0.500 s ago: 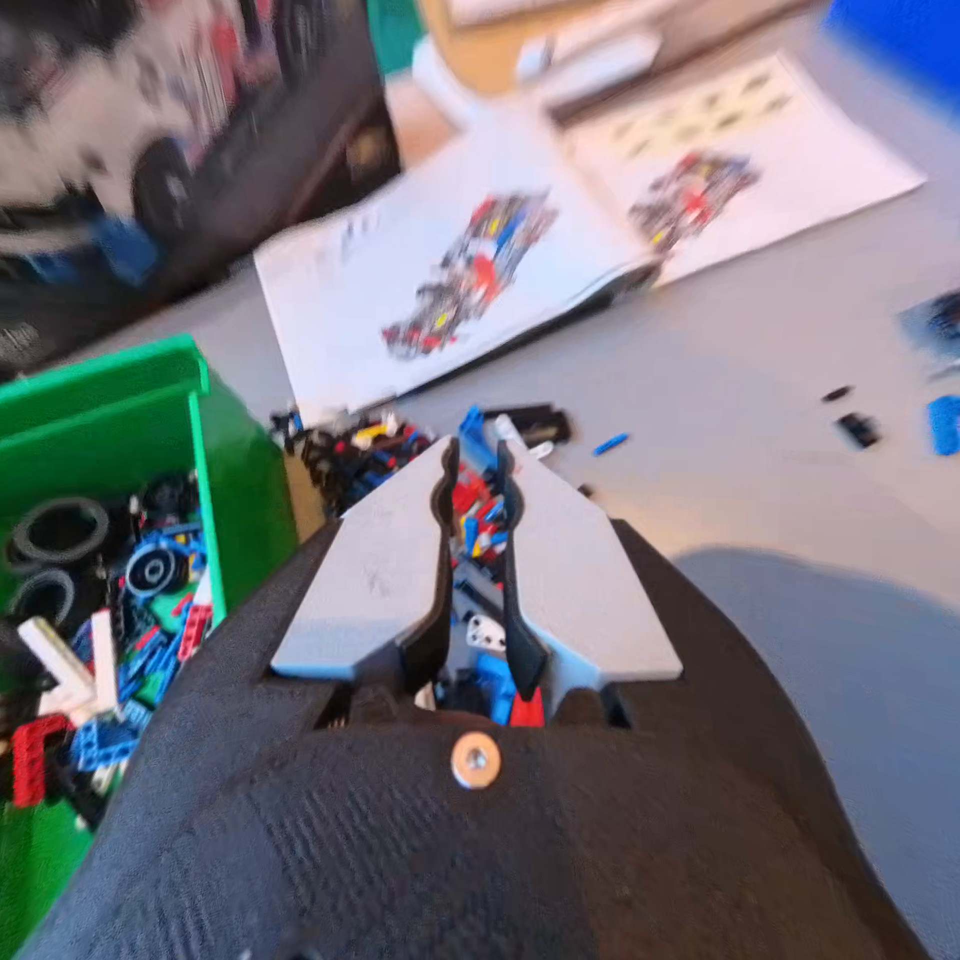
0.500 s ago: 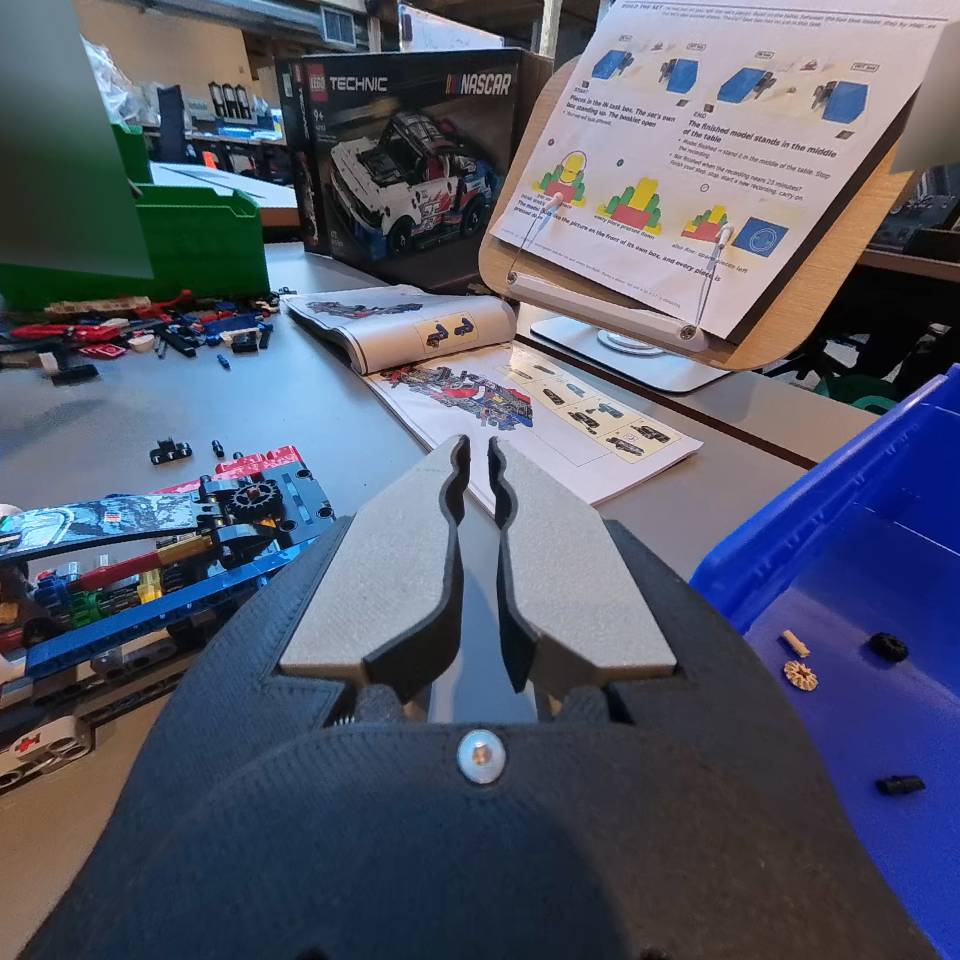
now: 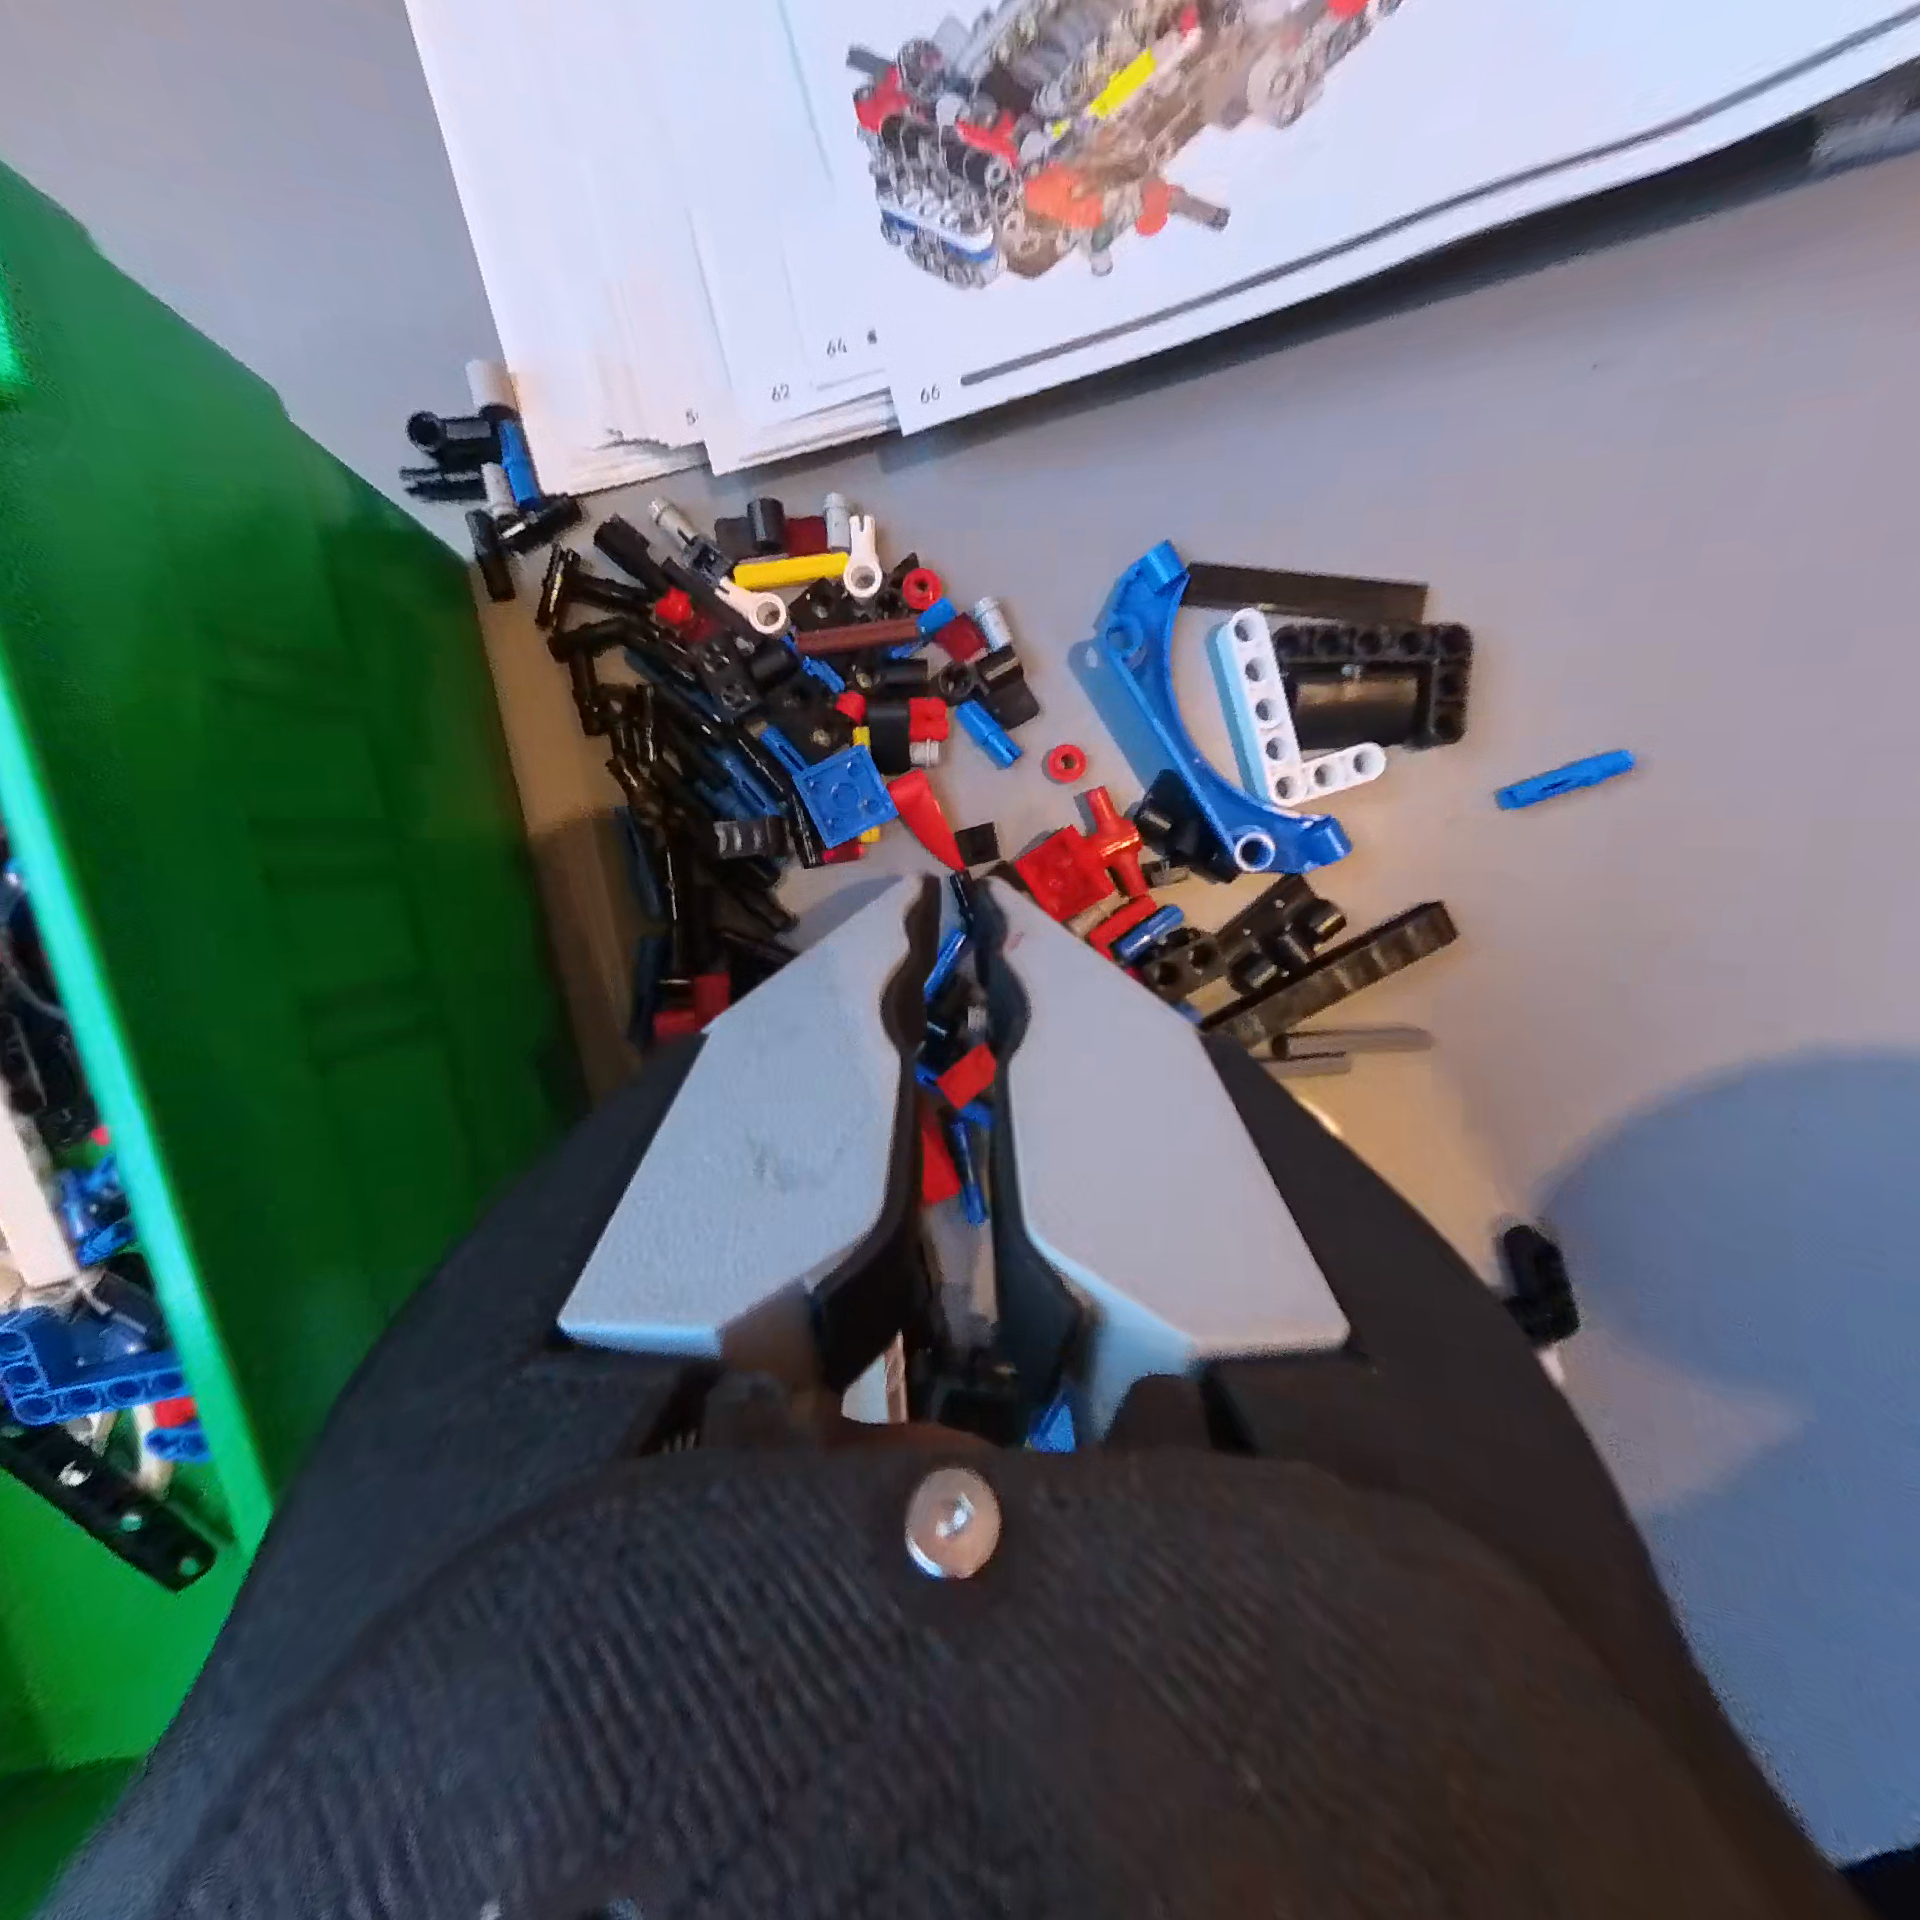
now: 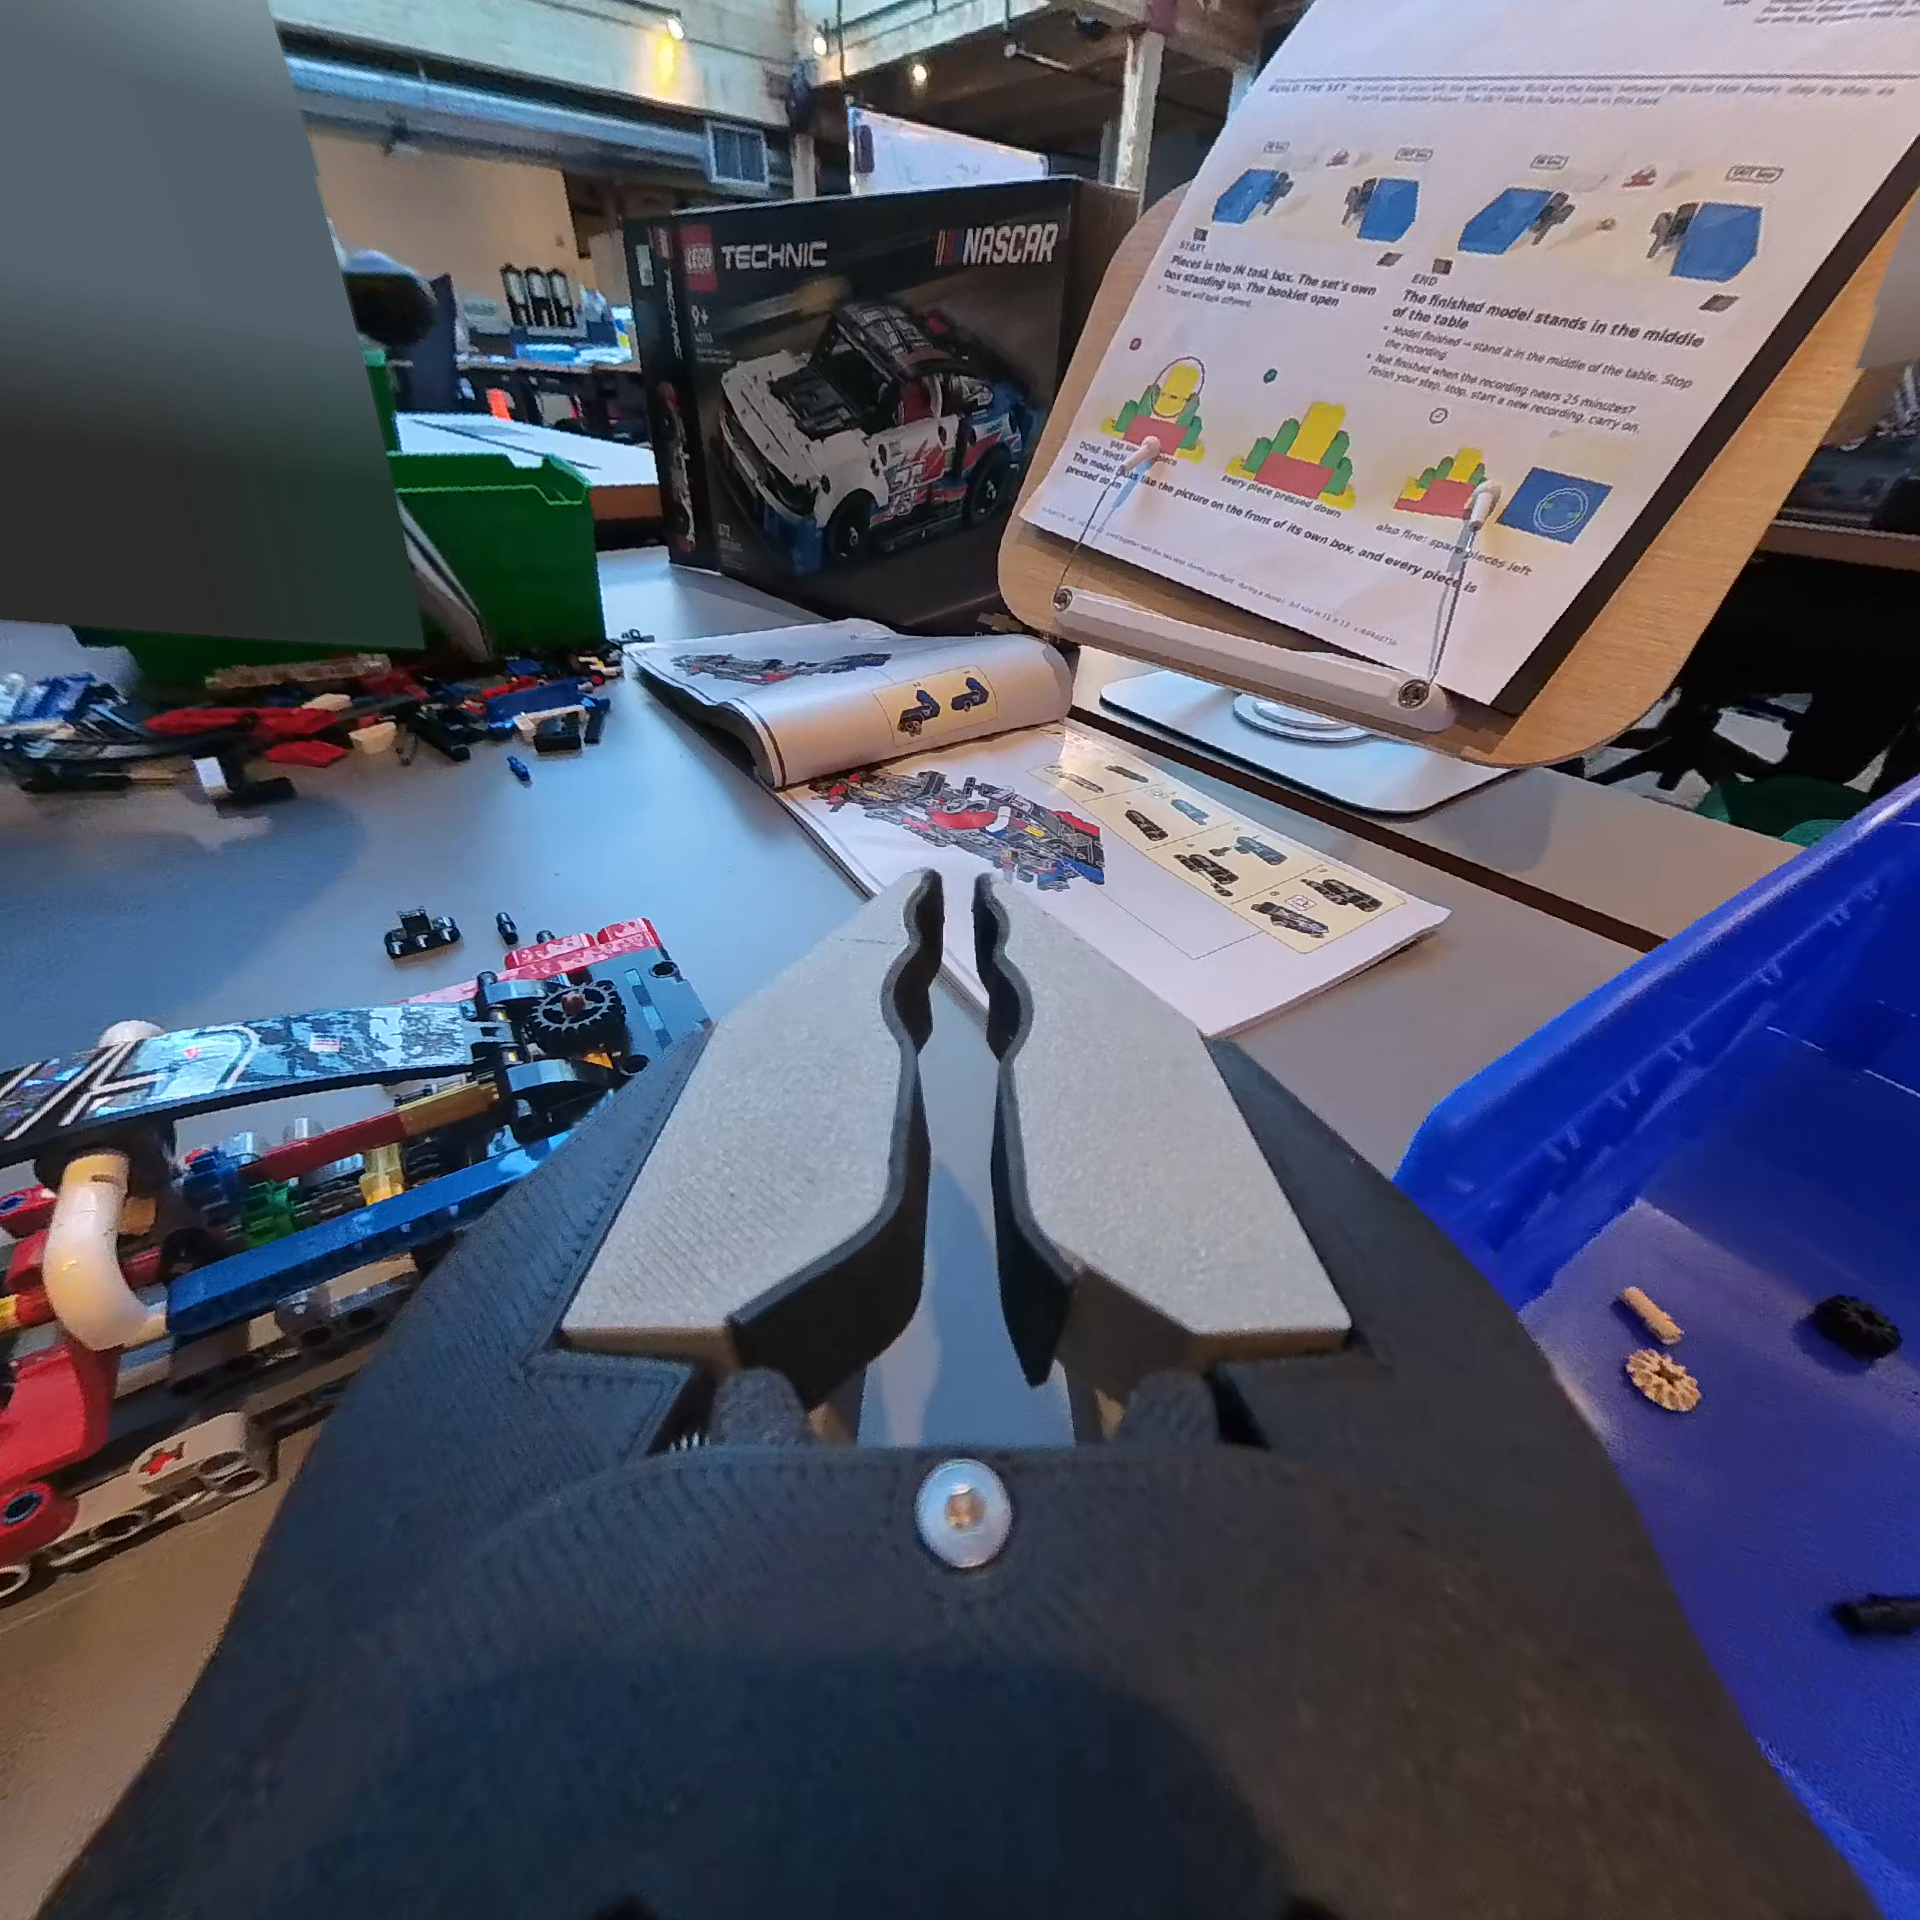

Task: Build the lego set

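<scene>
My left gripper hangs low over the loose lego pieces, a jumble of glossy plastic pins, beams and plates on the smooth grey table beside the green bin; its matte grey fingers are drawn nearly together, and I cannot tell whether the tips nip a small dark piece. A curved blue arch and a white L-shaped holed beam lie just right of the pile. My right gripper has its wavy-edged fingers a narrow slit apart, empty, near the half-built car and the open booklet, with the blue bin beside it.
</scene>
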### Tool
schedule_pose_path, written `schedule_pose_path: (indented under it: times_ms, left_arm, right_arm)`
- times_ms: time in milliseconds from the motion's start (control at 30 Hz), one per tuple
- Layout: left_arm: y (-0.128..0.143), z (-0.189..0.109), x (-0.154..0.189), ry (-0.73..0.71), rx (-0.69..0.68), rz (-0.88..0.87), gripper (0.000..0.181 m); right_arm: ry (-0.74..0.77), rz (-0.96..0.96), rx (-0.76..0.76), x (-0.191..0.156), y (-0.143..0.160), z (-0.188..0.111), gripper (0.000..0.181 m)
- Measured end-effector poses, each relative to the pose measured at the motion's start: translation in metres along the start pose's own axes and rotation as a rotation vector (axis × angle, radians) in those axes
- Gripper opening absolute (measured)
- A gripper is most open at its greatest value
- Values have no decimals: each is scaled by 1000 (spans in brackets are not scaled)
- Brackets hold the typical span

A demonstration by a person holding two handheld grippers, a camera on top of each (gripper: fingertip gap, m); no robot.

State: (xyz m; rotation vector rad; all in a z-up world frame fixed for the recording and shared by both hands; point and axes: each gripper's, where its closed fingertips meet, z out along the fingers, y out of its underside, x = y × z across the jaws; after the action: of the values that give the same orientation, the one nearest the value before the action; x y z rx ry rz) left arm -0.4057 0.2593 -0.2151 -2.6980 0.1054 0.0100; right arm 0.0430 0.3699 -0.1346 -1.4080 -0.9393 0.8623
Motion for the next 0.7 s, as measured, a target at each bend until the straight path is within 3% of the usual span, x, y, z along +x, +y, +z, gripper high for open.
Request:
schedule_pose_path:
  times_ms: [500, 700]
  left_arm:
    - [14, 12, -2, -8, -70, 22, 3]
    - [-5, -26, 5, -64, 17, 84, 3]
  right_arm:
    - [-23, 47, 24, -2, -4, -2, 2]
    - [-23, 56, 29, -2, -4, -2, 2]
